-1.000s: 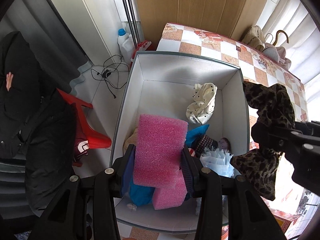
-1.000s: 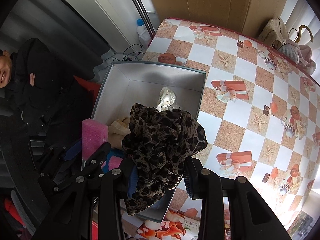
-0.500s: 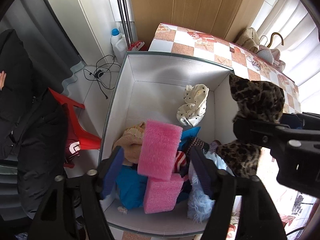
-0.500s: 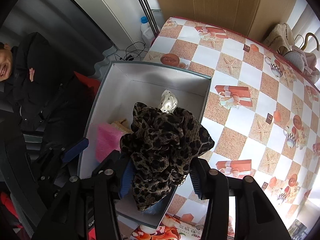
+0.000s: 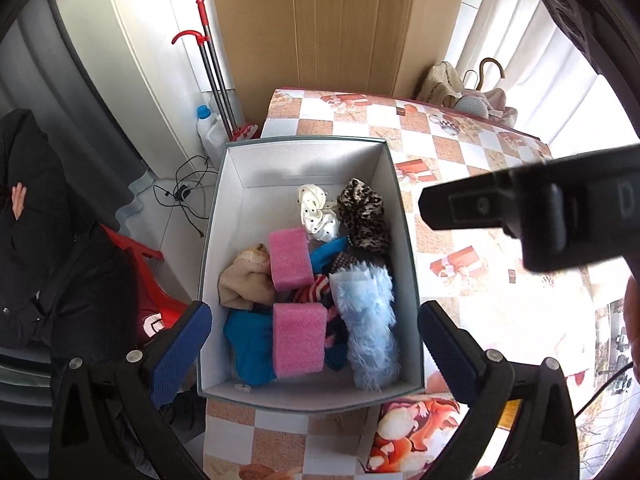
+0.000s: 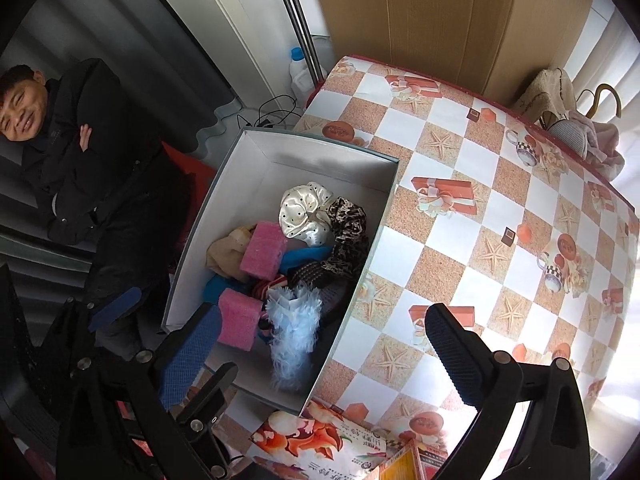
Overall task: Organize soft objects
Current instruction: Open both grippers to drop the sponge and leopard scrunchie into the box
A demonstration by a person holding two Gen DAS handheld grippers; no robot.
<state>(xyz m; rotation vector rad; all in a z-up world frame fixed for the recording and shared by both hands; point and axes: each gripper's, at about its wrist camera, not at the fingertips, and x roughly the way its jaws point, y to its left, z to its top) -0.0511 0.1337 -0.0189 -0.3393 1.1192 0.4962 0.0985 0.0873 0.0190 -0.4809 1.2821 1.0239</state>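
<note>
A: Where are the soft things?

B: All in the white box (image 5: 224, 216) at the left edge of the counter (image 5: 472, 248) with the checked, starfish-print cloth. The leopard-print scarf (image 5: 364, 216) lies by the right wall, touching the cream polka-dot cloth (image 5: 318, 214) beside it.

A: And the sponges?

B: Two pink foam blocks: one (image 5: 290, 260) mid-box, propped against a beige cloth (image 5: 244, 280), the other (image 5: 298, 338) nearer the front wall on blue fabric (image 5: 248, 344). A fluffy pale-blue piece (image 5: 370, 328) runs along the right side, with something red-and-white striped (image 5: 318, 286) between it and the blocks.

A: The jaws?

B: The left gripper (image 5: 314, 344) is spread wide above the near end of the box, nothing between its blue pads. The right gripper (image 6: 320, 356) is likewise wide apart and holds nothing, over the box's front right corner.

A: Anything else?

B: A man in a black jacket (image 6: 76, 152) left of the box, arms folded, and a printed packet (image 6: 320, 440) on the counter's near edge.
</note>
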